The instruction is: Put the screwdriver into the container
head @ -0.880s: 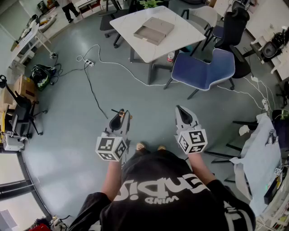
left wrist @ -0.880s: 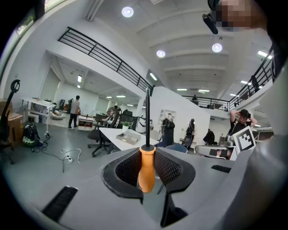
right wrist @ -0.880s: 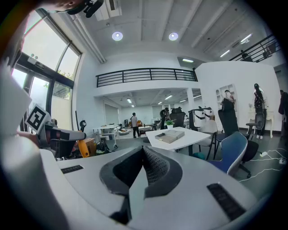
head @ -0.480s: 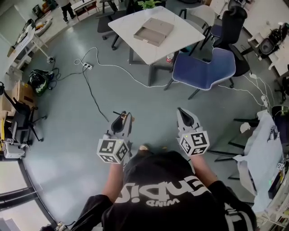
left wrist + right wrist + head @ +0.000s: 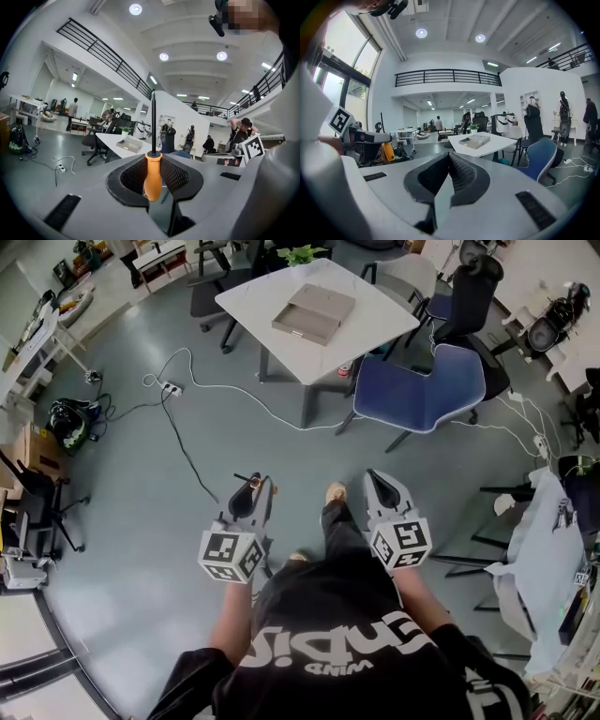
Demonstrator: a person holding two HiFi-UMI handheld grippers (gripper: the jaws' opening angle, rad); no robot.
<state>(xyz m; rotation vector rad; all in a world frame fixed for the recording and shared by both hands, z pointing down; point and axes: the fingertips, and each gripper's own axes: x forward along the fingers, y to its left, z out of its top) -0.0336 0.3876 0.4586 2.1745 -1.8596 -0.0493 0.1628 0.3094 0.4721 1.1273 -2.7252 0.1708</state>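
Screwdriver in the left gripper, container well apart on the desk.
The shallow grey rectangular tray container (image 5: 314,313) sits on a white square desk (image 5: 380,322); its inside is too small to read. The left gripper (image 5: 250,488) has its fingers (image 5: 177,176) pinching the orange handle of a black-shafted screwdriver (image 5: 152,176), shaft sticking out past the tips. The right gripper (image 5: 379,482) has its fingers (image 5: 461,174) pressed together on nothing. Both are over the grey floor (image 5: 141,484), with a blue chair (image 5: 417,390) beside the desk.
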